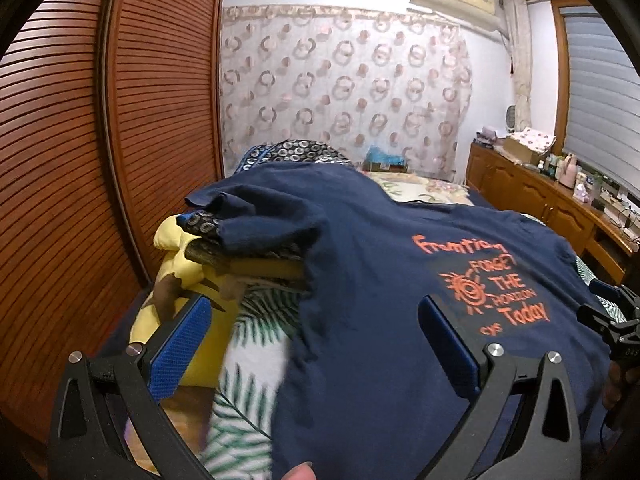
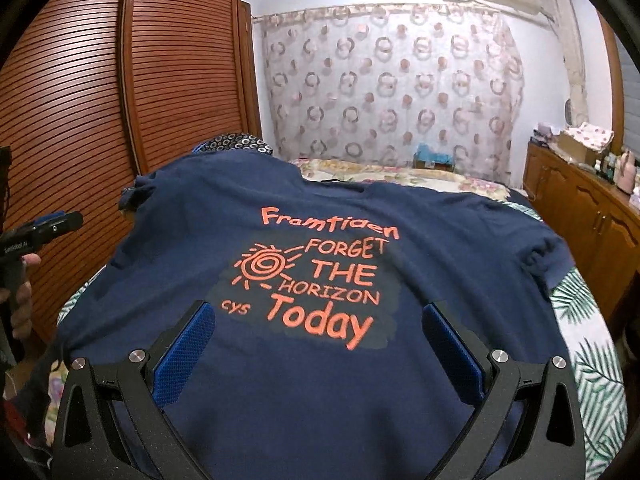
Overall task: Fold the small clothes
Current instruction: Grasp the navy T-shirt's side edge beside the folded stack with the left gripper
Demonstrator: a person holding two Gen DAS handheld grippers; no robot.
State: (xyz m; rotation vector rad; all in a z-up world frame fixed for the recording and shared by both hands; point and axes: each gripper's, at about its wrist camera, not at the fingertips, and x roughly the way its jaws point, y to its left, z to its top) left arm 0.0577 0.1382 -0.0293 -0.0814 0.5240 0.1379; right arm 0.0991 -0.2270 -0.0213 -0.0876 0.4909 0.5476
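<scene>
A navy T-shirt point(image 2: 320, 208) with orange print "FORGET THE HORIZON Today" lies spread on the bed; it also shows in the left wrist view point(image 1: 380, 248). Its left sleeve point(image 1: 256, 208) is bunched on a pile of folded clothes point(image 1: 240, 256). My left gripper point(image 1: 316, 340) is open and empty above the shirt's left edge. My right gripper point(image 2: 320, 344) is open and empty above the shirt's lower middle. The right gripper's body shows at the right edge of the left wrist view point(image 1: 616, 320), and the left gripper's body at the left edge of the right wrist view point(image 2: 40, 232).
The bed has a palm-leaf sheet point(image 1: 256, 336). A yellow garment point(image 1: 180, 280) lies under the pile at the left. A slatted wooden wardrobe point(image 1: 100, 140) stands left, a wooden dresser point(image 1: 540, 192) with bottles right, a patterned curtain point(image 1: 344, 80) behind.
</scene>
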